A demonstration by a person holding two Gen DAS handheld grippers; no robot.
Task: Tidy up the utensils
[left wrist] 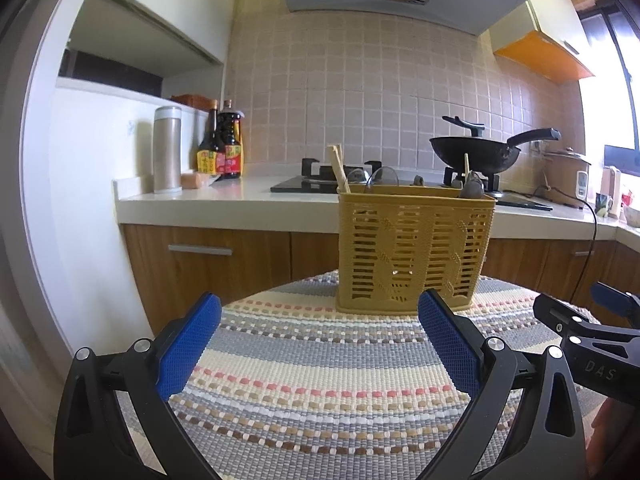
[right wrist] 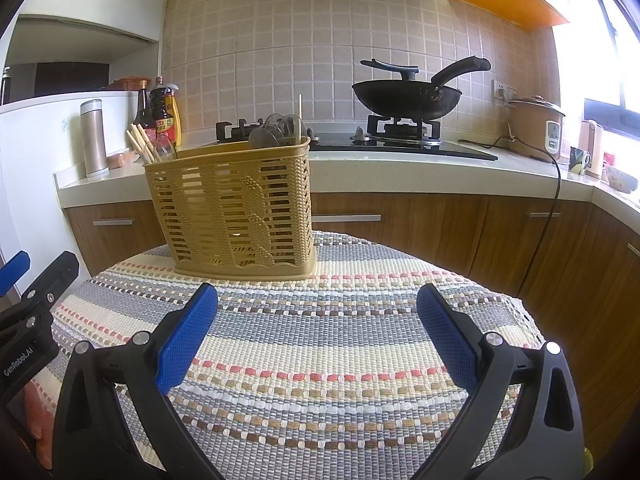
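Note:
A tan slotted plastic utensil basket [left wrist: 412, 252] [right wrist: 240, 212] stands upright at the far edge of a round table under a striped woven mat [left wrist: 320, 368] [right wrist: 332, 344]. Wooden chopsticks [left wrist: 339, 172] [right wrist: 140, 142] and several clear plastic spoons [left wrist: 384, 178] [right wrist: 276, 126] stick up out of it. My left gripper [left wrist: 320, 316] is open, low over the mat, short of the basket, with nothing between its blue pads. My right gripper [right wrist: 318, 308] is open too, to the right of the basket and empty. Each gripper shows at the edge of the other's view.
Behind the table runs a white counter [left wrist: 208, 196] with wooden cabinets below. On it stand a steel flask [left wrist: 167, 148], sauce bottles [left wrist: 224, 146], a gas hob with a black wok [right wrist: 408, 98] and a rice cooker [right wrist: 536, 126] whose cord hangs down.

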